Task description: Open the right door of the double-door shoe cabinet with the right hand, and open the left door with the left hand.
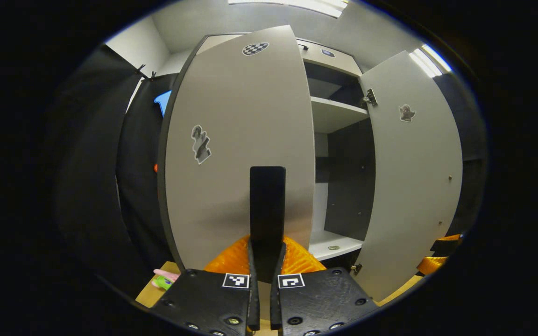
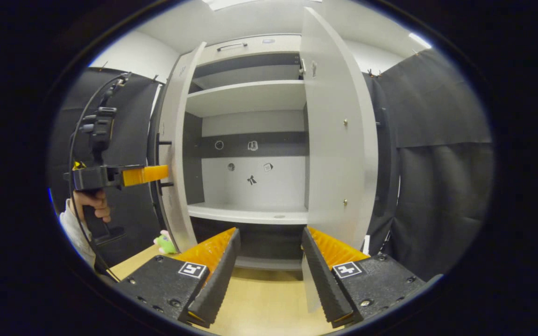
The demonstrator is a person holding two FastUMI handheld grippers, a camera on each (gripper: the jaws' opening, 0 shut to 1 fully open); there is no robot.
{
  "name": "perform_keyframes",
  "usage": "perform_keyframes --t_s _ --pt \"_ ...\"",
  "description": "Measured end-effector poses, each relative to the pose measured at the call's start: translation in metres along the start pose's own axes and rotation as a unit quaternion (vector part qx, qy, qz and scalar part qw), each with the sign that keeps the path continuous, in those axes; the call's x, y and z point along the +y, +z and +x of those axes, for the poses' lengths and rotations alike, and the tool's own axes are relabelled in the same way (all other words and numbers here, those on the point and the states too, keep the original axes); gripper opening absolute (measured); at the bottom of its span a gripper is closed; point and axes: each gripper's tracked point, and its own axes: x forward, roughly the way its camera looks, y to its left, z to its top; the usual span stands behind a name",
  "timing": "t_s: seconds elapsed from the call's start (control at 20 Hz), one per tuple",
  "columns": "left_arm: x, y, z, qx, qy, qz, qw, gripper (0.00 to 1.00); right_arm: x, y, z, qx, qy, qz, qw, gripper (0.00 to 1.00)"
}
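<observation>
Your left gripper point(image 1: 265, 298) was clenched on the black handle point(image 1: 267, 210) of the left door point(image 1: 231, 140), both fingers pinching the upright bar between them. That door stood swung partway out from the shoe cabinet point(image 1: 329, 56), its pale face toward the camera, carrying a small grey sticker point(image 1: 201, 143) near the middle and a checkered marker point(image 1: 255, 48) near the top. Past its edge you could see a white shelf point(image 1: 336, 114) inside and the cabinet floor with a small round thing point(image 1: 333, 247) lying on it. The right door point(image 1: 414, 186) stood wide open on its hinges point(image 1: 370, 97), with another small sticker point(image 1: 407, 112) on its face.

Your right gripper point(image 2: 269, 275) was released, its fingers spread wide and holding nothing, above the light wooden floor point(image 2: 264, 303). The right door point(image 2: 339, 130) stood open just beyond the right finger, edge-on to the camera. Ahead lay the open cabinet point(image 2: 250, 46) with its shelf point(image 2: 248, 95) and several small stickers point(image 2: 252, 145) on the back panel. On the far side, your hand point(image 2: 92, 199) held the left gripper point(image 2: 164, 173) at the left door point(image 2: 175, 154), by its handle. A small green toy point(image 2: 165, 242) sat on the floor at that door's foot.
</observation>
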Motion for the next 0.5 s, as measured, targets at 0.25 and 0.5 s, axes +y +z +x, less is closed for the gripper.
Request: perform_keyframes --t_s 0.25,0.5 --pt "0.021 0.001 -0.028 -0.001 0.003 -0.001 1.000 0.08 0.002 -0.002 0.001 0.005 0.009 -0.003 1.000 0.84" --pt "0.046 0.000 -0.048 -0.006 0.020 0.000 1.000 0.07 0.014 -0.003 0.007 0.010 0.015 -0.009 1.000 0.84"
